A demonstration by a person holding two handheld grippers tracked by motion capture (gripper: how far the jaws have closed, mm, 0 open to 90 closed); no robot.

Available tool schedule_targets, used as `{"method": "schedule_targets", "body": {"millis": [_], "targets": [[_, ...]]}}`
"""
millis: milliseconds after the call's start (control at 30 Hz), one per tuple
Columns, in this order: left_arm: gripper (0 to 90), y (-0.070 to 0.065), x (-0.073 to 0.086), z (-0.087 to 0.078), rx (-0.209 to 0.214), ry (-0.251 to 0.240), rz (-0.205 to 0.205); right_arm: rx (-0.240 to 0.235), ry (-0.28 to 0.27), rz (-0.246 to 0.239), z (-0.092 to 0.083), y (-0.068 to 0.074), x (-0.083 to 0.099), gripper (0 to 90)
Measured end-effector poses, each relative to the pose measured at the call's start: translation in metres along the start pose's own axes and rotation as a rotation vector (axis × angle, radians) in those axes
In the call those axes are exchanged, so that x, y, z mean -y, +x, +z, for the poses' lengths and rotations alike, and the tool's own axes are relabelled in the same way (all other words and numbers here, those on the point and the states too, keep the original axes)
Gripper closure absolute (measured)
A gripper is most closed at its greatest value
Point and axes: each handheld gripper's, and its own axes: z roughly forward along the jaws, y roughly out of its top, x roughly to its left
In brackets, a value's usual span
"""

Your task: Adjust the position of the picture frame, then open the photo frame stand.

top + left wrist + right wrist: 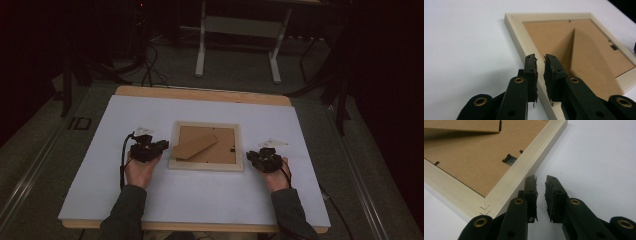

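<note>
A pale wooden picture frame point(206, 146) lies face down mid-table, its brown backing board up and its easel flap point(196, 145) angled to the left. My left gripper point(166, 145) sits at the frame's left side. In the left gripper view its jaws point(540, 58) stand slightly apart above the frame's rail point(519, 32), gripping nothing. My right gripper point(249, 157) is just off the frame's right side. In the right gripper view, its jaws point(541, 180) are a little open over the white surface beside the rail point(524, 167), near a metal clip point(509, 160).
A white sheet point(200, 195) covers the wooden table, with bare margins around the frame. White table legs point(235, 30) and cables point(150, 70) stand on the dark floor beyond the far edge. Sleeved forearms enter from the near edge.
</note>
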Motion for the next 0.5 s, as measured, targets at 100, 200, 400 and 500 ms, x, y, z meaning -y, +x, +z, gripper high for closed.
{"method": "schedule_targets", "body": {"millis": [100, 200, 400, 500], "targets": [[80.1, -0.004, -0.007, -0.006, 0.016, -0.016, 0.008, -0.005, -0.002, -0.004, -0.001, 0.001, 0.000, 78.6], [77.1, -0.009, -0.014, -0.010, 0.044, -0.025, 0.015, -0.007, -0.008, -0.003, -0.002, 0.002, -0.002, 76.2], [68.7, -0.018, -0.025, -0.011, 0.100, -0.023, 0.022, -0.015, -0.020, -0.001, -0.005, 0.003, -0.003, 72.0], [63.3, -0.020, -0.029, -0.008, 0.131, -0.017, 0.020, -0.017, -0.027, 0.003, -0.006, 0.003, -0.004, 69.7]]}}
